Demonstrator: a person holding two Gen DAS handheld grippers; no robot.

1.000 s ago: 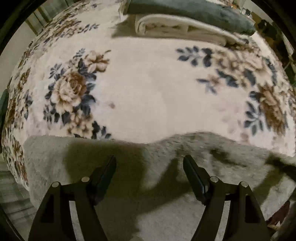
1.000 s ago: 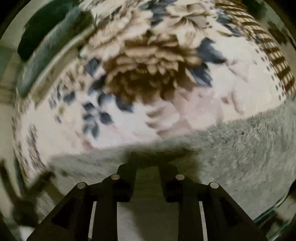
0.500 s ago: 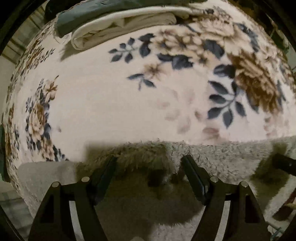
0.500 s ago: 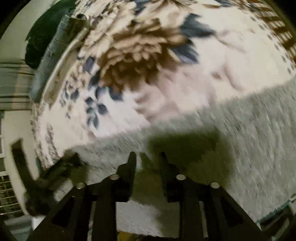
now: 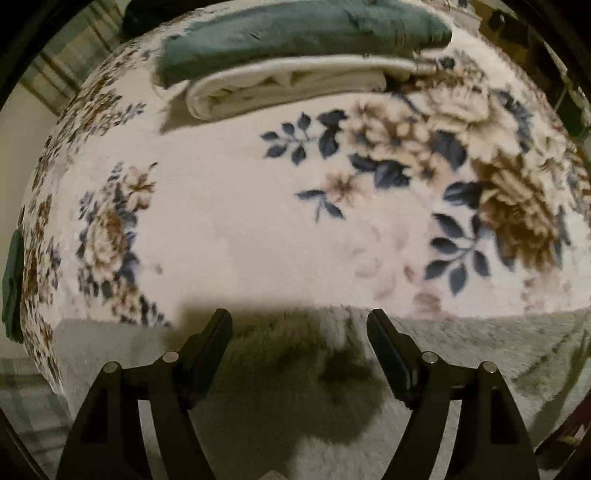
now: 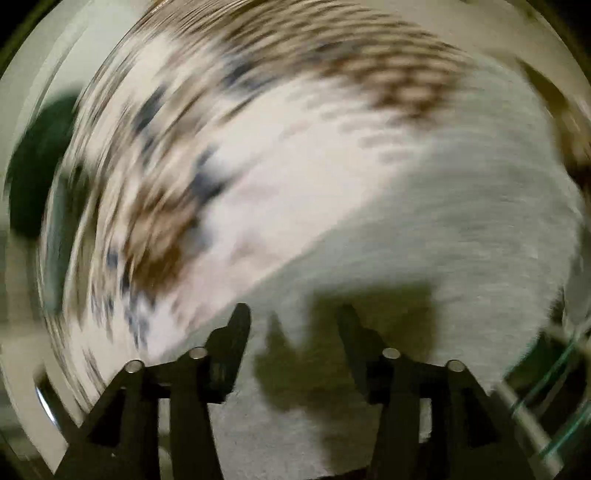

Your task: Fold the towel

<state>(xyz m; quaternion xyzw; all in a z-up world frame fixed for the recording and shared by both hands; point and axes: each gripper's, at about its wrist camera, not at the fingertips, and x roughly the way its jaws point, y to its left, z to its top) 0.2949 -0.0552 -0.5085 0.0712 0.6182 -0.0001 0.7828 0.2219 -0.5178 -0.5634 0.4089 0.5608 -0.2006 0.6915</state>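
Note:
A fluffy grey towel (image 5: 461, 347) lies across the near part of a floral blanket (image 5: 240, 221). My left gripper (image 5: 299, 332) stands open just above the towel's far edge, where the pile is bunched up between the fingers without being pinched. In the right wrist view, heavily blurred by motion, the same grey towel (image 6: 461, 229) fills the lower right. My right gripper (image 6: 293, 325) is open over it, with nothing between its fingers and its shadow falling on the cloth.
A folded teal towel (image 5: 295, 33) rests on a folded cream towel (image 5: 288, 88) at the far side of the blanket. A glass edge (image 6: 554, 424) shows at the lower right of the right wrist view. A dark green object (image 6: 33, 166) sits at the left.
My right gripper has opened, letting go of the grey towel, and is swinging fast. The left gripper stayed open and shifted along the towel's far edge.

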